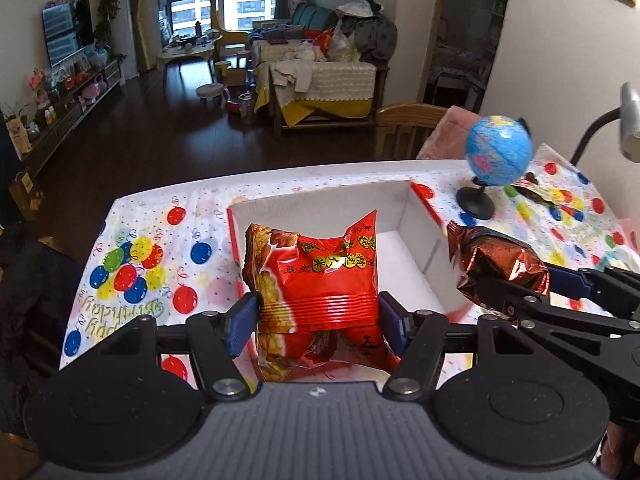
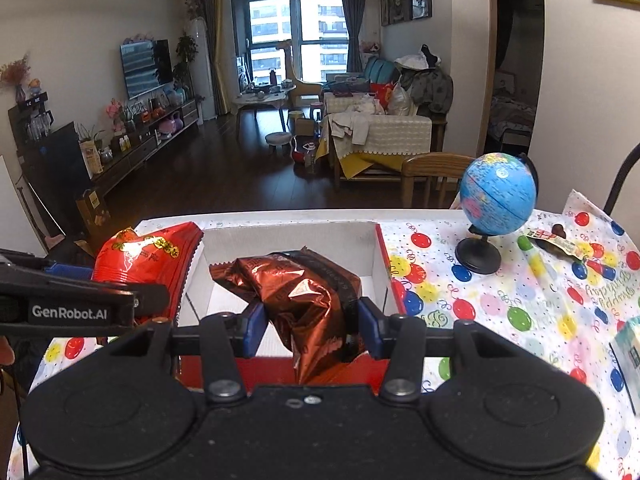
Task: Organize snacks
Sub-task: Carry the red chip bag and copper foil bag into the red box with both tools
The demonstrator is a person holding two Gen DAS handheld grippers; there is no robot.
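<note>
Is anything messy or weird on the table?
One thing: a snack packet lies loose on the balloon tablecloth to the right of the globe, outside the box. The red snack bag and brown snack bag are crinkled only because the grippers are squeezing them.

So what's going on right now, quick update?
Left tongs shut on red snack. Right tongs shut on brown snack. Both over open box. Nothing blocking.

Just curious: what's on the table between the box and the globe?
Only bare balloon-print tablecloth lies between the box and the globe; the right wrist view shows it best. A small wrapper lies beyond the globe.
</note>
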